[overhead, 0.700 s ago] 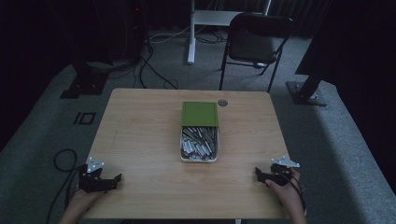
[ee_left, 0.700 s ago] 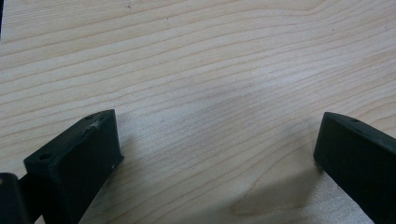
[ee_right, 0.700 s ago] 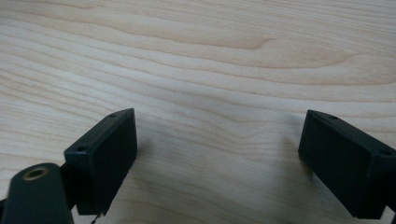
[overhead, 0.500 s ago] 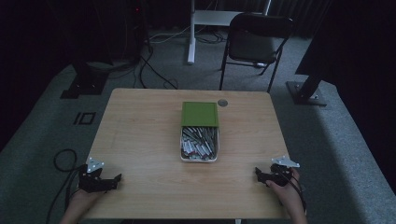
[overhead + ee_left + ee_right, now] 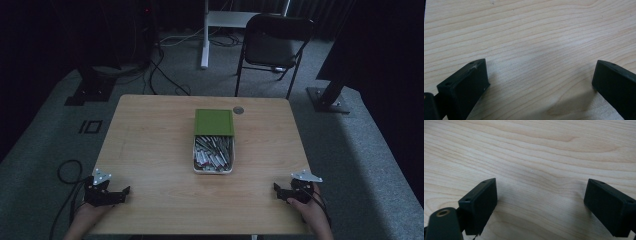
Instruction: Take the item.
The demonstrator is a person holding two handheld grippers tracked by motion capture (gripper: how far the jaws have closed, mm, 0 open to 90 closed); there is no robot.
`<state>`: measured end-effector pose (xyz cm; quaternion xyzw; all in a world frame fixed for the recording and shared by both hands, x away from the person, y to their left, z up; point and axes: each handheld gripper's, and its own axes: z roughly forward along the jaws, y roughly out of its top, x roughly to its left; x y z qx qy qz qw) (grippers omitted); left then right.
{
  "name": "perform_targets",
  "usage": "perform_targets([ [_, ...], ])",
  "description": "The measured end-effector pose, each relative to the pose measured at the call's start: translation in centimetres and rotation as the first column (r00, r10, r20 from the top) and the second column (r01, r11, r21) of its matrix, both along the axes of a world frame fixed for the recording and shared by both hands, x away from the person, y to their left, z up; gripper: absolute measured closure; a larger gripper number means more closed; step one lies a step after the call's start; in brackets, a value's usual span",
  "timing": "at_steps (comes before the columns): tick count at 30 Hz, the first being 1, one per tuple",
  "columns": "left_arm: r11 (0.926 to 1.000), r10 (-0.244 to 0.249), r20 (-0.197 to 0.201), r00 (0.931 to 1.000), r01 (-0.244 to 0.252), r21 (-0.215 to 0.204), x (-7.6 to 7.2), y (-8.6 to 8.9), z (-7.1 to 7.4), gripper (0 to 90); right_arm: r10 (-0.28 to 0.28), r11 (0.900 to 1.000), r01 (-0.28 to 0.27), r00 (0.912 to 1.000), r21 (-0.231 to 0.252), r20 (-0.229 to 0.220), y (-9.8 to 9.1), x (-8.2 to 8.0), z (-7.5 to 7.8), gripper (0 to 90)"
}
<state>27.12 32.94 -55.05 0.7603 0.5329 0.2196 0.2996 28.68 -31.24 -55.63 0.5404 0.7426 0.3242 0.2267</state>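
A white tray (image 5: pixel 196 169) full of several small metallic pieces sits in the middle of the wooden table (image 5: pixel 150 150), with a green lid (image 5: pixel 214 122) lying over its far end. My left gripper (image 5: pixel 126 191) rests at the near left corner of the table, held by a hand. Its jaws stand wide apart over bare wood, so my left gripper (image 5: pixel 541 75) is open and empty. My right gripper (image 5: pixel 275 189) rests at the near right corner, also hand-held. Bare wood lies between the spread jaws of my right gripper (image 5: pixel 541 195), open with nothing in it.
A small round disc (image 5: pixel 238 110) lies near the table's far edge, beside the lid. A black folding chair (image 5: pixel 272 47) stands beyond the table. Cables (image 5: pixel 65 172) trail on the grey carpet at the left.
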Motion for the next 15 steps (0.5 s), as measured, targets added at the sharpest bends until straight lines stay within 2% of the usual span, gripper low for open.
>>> perform_targets([
  [3,1.0000,0.000,0.000,1.0000,0.000,0.000,0.00,0.00,0.00,1.3,0.047,0.9989,-0.047,0.9989,-0.002,0.002,0.12,-0.12,0.00,11.5],
  [6,1.0000,0.000,0.000,1.0000,0.000,0.000,0.00,0.00,0.00,1.3,0.065,0.9979,-0.065,0.9979,-0.003,0.003,0.19,-0.20,0.00,11.5],
  [15,1.0000,0.000,0.000,1.0000,0.000,0.000,0.01,0.00,0.00,1.3,0.058,0.9983,-0.058,0.9983,0.000,0.001,0.56,-0.09,0.31,11.6],
])
